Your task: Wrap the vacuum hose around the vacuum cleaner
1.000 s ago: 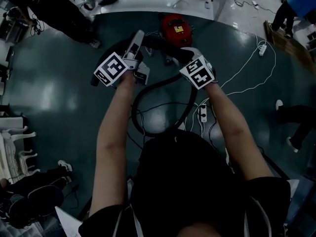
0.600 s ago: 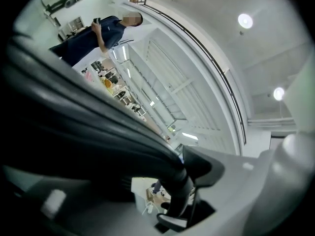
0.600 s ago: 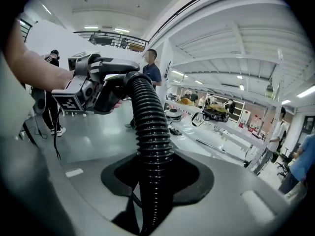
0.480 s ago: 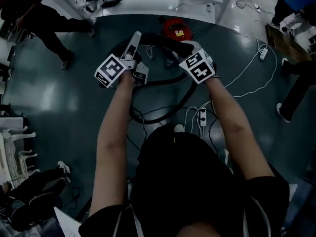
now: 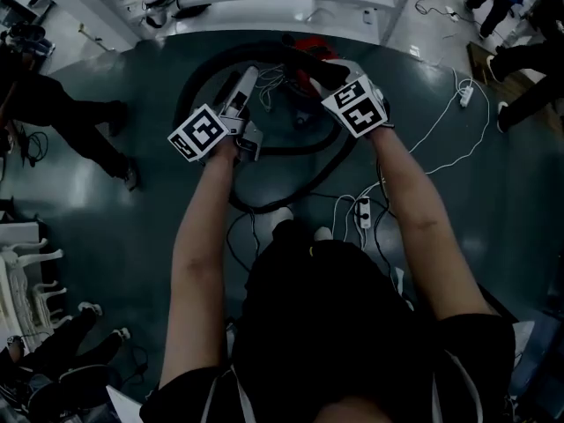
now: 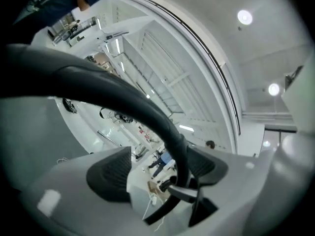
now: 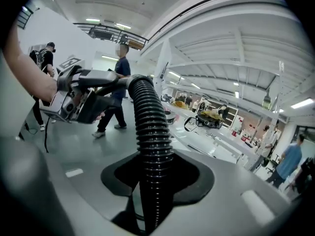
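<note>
The red vacuum cleaner (image 5: 310, 49) stands on the dark floor beyond both hands, partly hidden by them. Its black hose (image 5: 198, 82) curves round its left side and loops back toward my feet. My left gripper (image 5: 245, 82) has just been opening its jaws. In the left gripper view (image 6: 157, 173) the smooth black end of the hose (image 6: 123, 97) runs between the pads, close to the right pad and clear of the left one. My right gripper (image 5: 324, 76) is shut on the ribbed hose (image 7: 150, 122), which rises between its pads (image 7: 155, 176) toward the left gripper (image 7: 91, 95).
A power strip (image 5: 361, 208) with white cables lies by my feet, and another white cable (image 5: 441, 117) trails right. White benches (image 5: 291, 3) line the far side. People stand at the left (image 5: 53, 113) and the far right (image 5: 520, 51). White chairs (image 5: 22, 271) stand at the left edge.
The hose loop that lay near my feet now arcs round the far left of the vacuum cleaner. Both grippers have moved toward the vacuum cleaner, the right one more. Bystanders have walked.
</note>
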Demonstrator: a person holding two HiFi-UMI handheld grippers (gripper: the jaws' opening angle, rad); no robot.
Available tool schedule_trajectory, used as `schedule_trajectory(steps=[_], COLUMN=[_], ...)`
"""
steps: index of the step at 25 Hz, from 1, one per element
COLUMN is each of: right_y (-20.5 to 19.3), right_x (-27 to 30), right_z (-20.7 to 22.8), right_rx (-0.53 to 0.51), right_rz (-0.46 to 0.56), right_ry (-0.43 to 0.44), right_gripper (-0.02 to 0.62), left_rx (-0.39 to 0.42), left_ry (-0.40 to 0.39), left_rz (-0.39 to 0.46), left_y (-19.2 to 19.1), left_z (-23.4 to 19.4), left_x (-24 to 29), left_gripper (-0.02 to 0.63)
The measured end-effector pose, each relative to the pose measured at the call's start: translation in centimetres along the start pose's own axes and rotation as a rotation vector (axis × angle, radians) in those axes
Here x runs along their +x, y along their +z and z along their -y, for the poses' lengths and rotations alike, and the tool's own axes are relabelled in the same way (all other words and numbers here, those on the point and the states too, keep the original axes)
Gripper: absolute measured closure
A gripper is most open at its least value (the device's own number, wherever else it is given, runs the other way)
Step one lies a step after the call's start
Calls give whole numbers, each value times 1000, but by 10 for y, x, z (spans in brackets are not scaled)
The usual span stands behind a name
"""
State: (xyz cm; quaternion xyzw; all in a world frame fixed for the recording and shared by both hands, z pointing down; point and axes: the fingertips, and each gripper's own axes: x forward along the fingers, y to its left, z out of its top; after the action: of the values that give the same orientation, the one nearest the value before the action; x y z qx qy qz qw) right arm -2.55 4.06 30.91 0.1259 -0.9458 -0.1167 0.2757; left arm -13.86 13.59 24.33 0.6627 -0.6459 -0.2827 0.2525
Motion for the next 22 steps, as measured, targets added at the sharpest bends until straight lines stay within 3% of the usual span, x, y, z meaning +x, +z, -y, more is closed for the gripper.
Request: schedule_trajectory(steps=[4,6,12,18,22], right_y=[16,14,7,10,15], right_x=[21,30,61,84,93], right_z=[3,-4,-20,-21,-24], right_rx=[41,41,39,39,20], right_rz=[-3,-42,-138,-217,-249], right_ry=[-12,0,26,39,57], right_gripper=[436,436,436,436,436], left_rx=[157,291,679,898,1118], left_ry=[-23,-44,-178,-220,-211], left_rz=[-142,-210,-420,-395,-421], left_y=[-7,-13,-34,6,31], left_z=[-9,-6,9,4,-11], left_x=[11,17,26,32,42], left_gripper=[311,353,387,387,327])
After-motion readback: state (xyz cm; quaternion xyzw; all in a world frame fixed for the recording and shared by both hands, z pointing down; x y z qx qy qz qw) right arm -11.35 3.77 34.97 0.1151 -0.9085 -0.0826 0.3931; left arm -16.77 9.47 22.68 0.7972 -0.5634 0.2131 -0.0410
